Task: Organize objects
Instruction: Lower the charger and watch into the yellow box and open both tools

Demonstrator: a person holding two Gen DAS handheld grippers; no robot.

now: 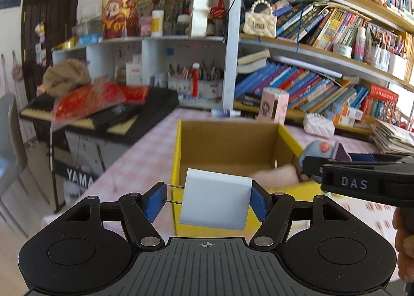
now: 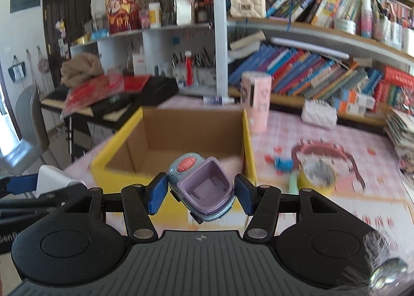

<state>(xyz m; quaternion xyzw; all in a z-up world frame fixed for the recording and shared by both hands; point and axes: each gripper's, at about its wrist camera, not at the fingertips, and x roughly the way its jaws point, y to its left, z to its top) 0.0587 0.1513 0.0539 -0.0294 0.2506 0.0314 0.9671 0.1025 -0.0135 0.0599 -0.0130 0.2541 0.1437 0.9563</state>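
My left gripper is shut on a white plug charger, its two metal prongs against the left pad, held just in front of the near wall of the yellow cardboard box. My right gripper is shut on a small purple and blue toy with a pink button, held over the near edge of the same box. The toy and right gripper also show at the right of the left wrist view. A pink soft object lies inside the box.
The box stands on a pink checked tablecloth. To its right lie a yellow tape roll, a blue item, a pink headband and a pink carton. Bookshelves stand behind. A keyboard stands left.
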